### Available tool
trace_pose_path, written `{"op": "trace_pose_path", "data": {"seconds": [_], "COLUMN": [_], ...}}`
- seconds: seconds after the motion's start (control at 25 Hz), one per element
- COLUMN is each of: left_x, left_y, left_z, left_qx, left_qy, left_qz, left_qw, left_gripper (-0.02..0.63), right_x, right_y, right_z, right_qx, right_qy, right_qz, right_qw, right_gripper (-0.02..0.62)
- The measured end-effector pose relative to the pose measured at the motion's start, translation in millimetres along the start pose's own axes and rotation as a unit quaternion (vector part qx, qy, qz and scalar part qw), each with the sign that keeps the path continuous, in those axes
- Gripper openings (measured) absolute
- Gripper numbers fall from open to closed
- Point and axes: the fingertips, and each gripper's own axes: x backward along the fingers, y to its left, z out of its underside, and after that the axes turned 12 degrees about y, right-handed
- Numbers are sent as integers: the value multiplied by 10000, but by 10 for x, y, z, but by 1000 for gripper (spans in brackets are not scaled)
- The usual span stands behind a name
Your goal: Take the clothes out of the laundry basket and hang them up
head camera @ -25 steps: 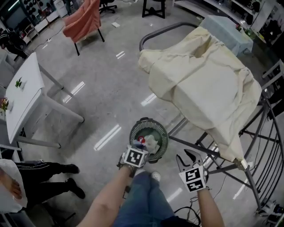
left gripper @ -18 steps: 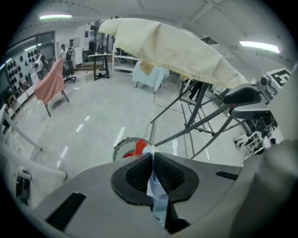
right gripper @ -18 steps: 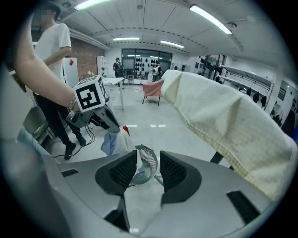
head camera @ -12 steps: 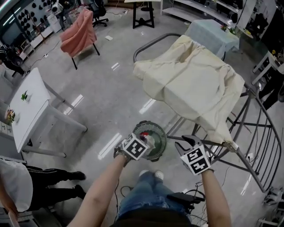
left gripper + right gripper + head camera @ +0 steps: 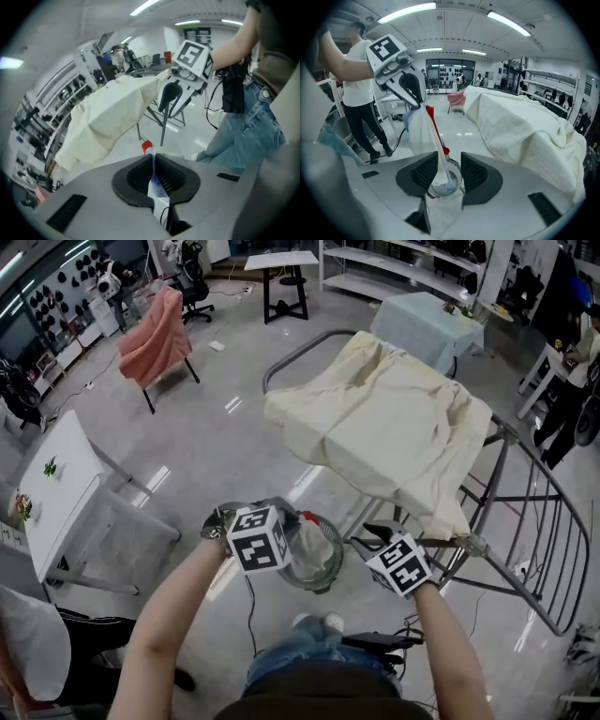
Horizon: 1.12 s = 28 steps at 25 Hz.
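Note:
My left gripper (image 5: 286,519) is shut on a white garment with red and blue trim (image 5: 317,542), which hangs down toward the round mesh laundry basket (image 5: 314,589) on the floor. In the left gripper view the cloth (image 5: 154,187) is pinched between the closed jaws (image 5: 153,161). My right gripper (image 5: 380,531) hovers just right of the basket, jaws partly apart. In the right gripper view the hanging garment (image 5: 421,129) drops past the gap of those jaws (image 5: 443,171) to the basket (image 5: 454,176) beyond, with neither pad pressing on it.
A metal drying rack (image 5: 525,521) draped with a large cream sheet (image 5: 384,427) stands to the right. A white table (image 5: 56,484) is at left, a pink cloth on a chair (image 5: 150,334) at the back, and a person's legs (image 5: 94,643) at lower left.
My left gripper has risen and rolled, lifting the garment up out of the basket. The right gripper has also come up a little.

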Motion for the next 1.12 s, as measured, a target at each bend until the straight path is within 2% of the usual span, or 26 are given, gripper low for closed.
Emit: {"op": "trace_pose_path", "data": {"seconds": [0.16, 0.28, 0.44, 0.52, 0.6, 0.64, 0.72, 0.76, 0.8, 0.84, 0.96, 1.12], "left_x": [435, 828, 1278, 1424, 1529, 1566, 1605, 1611, 1613, 1612, 1589, 1458], "left_y": [84, 140, 215, 201, 171, 161, 168, 183, 204, 225, 279, 315], "left_z": [-232, -393, -531, -566, -597, -613, -632, -629, -612, -581, -416, -192], "left_qx": [-953, -1470, -1948, -2161, -2322, -2362, -2358, -2315, -2244, -2145, -1756, -1296], "left_qy": [-59, -141, -176, -160, -168, -185, -224, -238, -247, -252, -246, -268], "left_qz": [-333, -576, -934, -1023, -1078, -1102, -1162, -1195, -1223, -1244, -1243, -1176], "left_qw": [9949, 9874, 9762, 9709, 9665, 9653, 9646, 9652, 9665, 9684, 9763, 9842], "left_gripper": [17, 17, 17, 17, 17, 17, 17, 17, 17, 17, 17, 17], "right_x": [-160, -305, -493, -551, -587, -598, -584, -558, -522, -480, -290, 56], "right_y": [-44, -82, -91, -77, 2, 71, 224, 280, 313, 330, 336, 178], "right_z": [13, 64, 89, 39, -61, -119, -230, -273, -298, -299, -202, 8], "right_qx": [0, -38, -46, 192, 457, 589, 888, 1025, 1127, 1191, 1166, 889], "right_qy": [-12, 45, 76, -18, -175, -265, -482, -593, -676, -711, -609, -325], "right_qz": [-80, -182, -465, -502, -663, -803, -1036, -1071, -1051, -1016, -964, -720], "right_qw": [10000, 9998, 9989, 9986, 9966, 9947, 9895, 9872, 9857, 9851, 9866, 9929], "right_gripper": [150, 150, 152, 155, 199, 234, 234, 195, 63, 8, 8, 8]}}
